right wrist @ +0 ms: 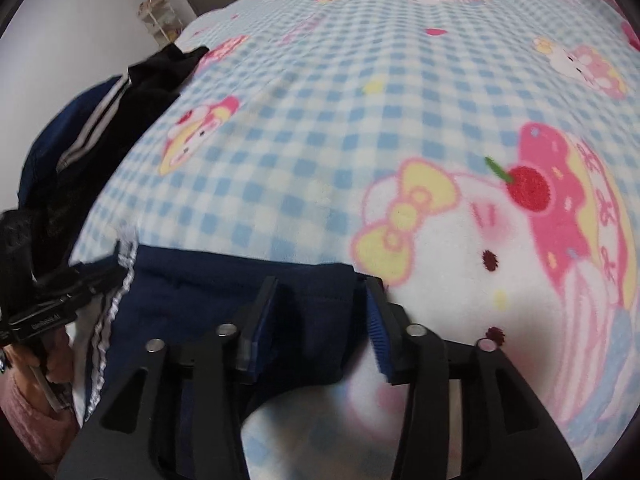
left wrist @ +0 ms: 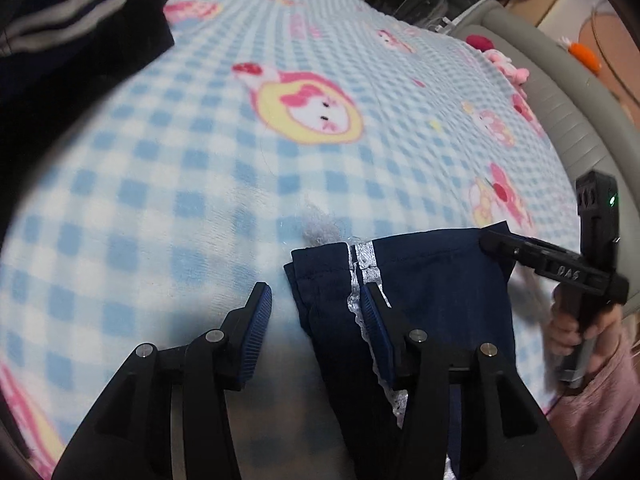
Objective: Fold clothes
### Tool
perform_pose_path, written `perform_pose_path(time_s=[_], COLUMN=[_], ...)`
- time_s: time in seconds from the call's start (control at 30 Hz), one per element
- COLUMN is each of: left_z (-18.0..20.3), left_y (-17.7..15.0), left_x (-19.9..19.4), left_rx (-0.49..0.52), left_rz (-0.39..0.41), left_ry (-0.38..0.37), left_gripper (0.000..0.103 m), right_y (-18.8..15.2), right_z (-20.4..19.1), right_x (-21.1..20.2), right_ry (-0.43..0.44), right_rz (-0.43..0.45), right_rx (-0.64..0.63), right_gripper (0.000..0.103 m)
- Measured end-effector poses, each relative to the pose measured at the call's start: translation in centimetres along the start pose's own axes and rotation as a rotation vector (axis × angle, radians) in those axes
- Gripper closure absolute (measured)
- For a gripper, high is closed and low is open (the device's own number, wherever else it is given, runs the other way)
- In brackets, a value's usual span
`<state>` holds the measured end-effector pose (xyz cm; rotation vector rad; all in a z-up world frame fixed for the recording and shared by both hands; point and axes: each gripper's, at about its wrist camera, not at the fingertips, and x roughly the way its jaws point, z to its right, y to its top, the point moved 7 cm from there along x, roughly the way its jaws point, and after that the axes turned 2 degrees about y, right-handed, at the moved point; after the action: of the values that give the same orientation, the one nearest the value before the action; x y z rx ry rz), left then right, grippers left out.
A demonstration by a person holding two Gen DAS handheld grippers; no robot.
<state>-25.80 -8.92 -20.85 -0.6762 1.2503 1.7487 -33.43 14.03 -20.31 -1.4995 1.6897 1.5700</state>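
Observation:
A folded navy garment [left wrist: 432, 280] with a white lace stripe [left wrist: 364, 260] lies on the blue checked blanket [left wrist: 200, 160]. My left gripper [left wrist: 316, 300] is open over its left corner, with the right pad resting by the lace stripe and the left pad over bare blanket. In the right wrist view the same garment [right wrist: 208, 292] lies low and left. My right gripper [right wrist: 320, 300] is open around its right corner, and the cloth between the pads is not pinched. The right gripper [left wrist: 560, 264] also shows in the left wrist view, held by a hand [left wrist: 572, 328].
A pile of dark clothes with grey stripes [left wrist: 60, 40] [right wrist: 96, 120] sits at the blanket's left edge. A grey padded bed frame [left wrist: 560, 120] with pink plush toys [left wrist: 508, 64] runs along the right. A white shelf [right wrist: 156, 20] stands by the far wall.

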Motion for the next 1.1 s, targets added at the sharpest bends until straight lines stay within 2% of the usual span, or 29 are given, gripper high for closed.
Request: perform_pose_path(time_s=[0.03,0.07,0.1,0.13,0.23,0.27,0.3,0.33,0.4,0.5,0.63,0.73,0.8,0.87,0.9,0.97,1.0,1.03,1.07,1.1], left_z=[0.2,0.4,0.7,0.8,1.1,1.4,1.7,2.2,3.8,6.2,8.4,8.5,7.5,6.3,5.7,4.3,4.2,4.1,4.2,4.3], left_y=[0.0,0.0,0.0,-0.1,0.2,0.4,0.6,0.8,1.4,2.6,4.9,6.6,7.5,7.7,7.7,7.3,7.0,6.7,6.1,5.6], left_x=[-0.1,-0.2,-0.3,-0.3,-0.1,-0.5,-1.0,-1.5,-3.0,-4.6,-5.0,-3.9,-2.2,0.3,1.5,3.0,2.2,1.4,-0.1,-1.6], left_rx=[0.011,0.023,0.041,0.051,0.066,0.072,0.079,0.093,0.132,0.187,0.227,0.193,0.143,0.124,0.118,0.094,0.085,0.077,0.074,0.072], left_rz=[0.004,0.008,0.011,0.012,0.027,0.047,0.066,0.082,0.113,0.146,0.169,0.159,0.129,0.076,0.044,-0.024,-0.015,-0.004,0.028,0.06], left_ry=[-0.003,-0.005,-0.003,0.003,0.032,0.044,0.055,0.059,0.046,0.023,0.022,0.007,0.029,0.079,0.105,0.155,0.142,0.128,0.119,0.109], left_gripper=[0.06,0.067,0.069,0.071,0.092,0.092,0.093,0.093,0.093,0.093,0.093,0.093,0.091,0.088,0.087,0.086,0.085,0.082,0.073,0.066], right_y=[0.0,-0.1,-0.1,-0.2,-0.9,-0.9,-0.9,-0.8,-0.3,0.4,1.9,3.3,4.5,5.3,5.3,4.8,4.4,3.8,3.3,2.3], right_z=[0.5,1.0,1.4,1.6,1.9,2.0,2.1,2.2,2.0,1.7,2.2,2.8,3.1,3.4,3.7,4.9,5.4,5.4,5.3,4.1], right_x=[-0.1,-0.5,-0.9,-1.2,0.1,0.4,0.6,0.2,-1.0,-3.9,-8.4,-10.8,-10.9,-8.8,-7.3,-4.1,-3.2,-3.8,-4.6,-5.7], right_ry=[-0.049,-0.067,-0.078,-0.044,0.071,0.084,0.093,0.111,0.154,0.187,0.181,0.164,0.117,0.058,0.007,-0.132,-0.201,-0.256,-0.31,-0.294], right_rz=[0.002,0.011,0.023,0.029,-0.024,-0.03,-0.032,-0.019,0.014,0.064,0.15,0.2,0.208,0.15,0.112,0.026,0.0,0.026,0.062,0.098], right_rx=[-0.001,0.012,0.028,0.051,0.105,0.115,0.127,0.153,0.19,0.178,0.163,0.154,0.137,0.089,0.075,0.058,0.066,0.087,0.11,0.111], right_gripper=[0.039,0.039,0.039,0.039,0.037,0.043,0.072,0.082,0.093,0.095,0.095,0.095,0.095,0.091,0.081,0.076,0.076,0.076,0.076,0.075])
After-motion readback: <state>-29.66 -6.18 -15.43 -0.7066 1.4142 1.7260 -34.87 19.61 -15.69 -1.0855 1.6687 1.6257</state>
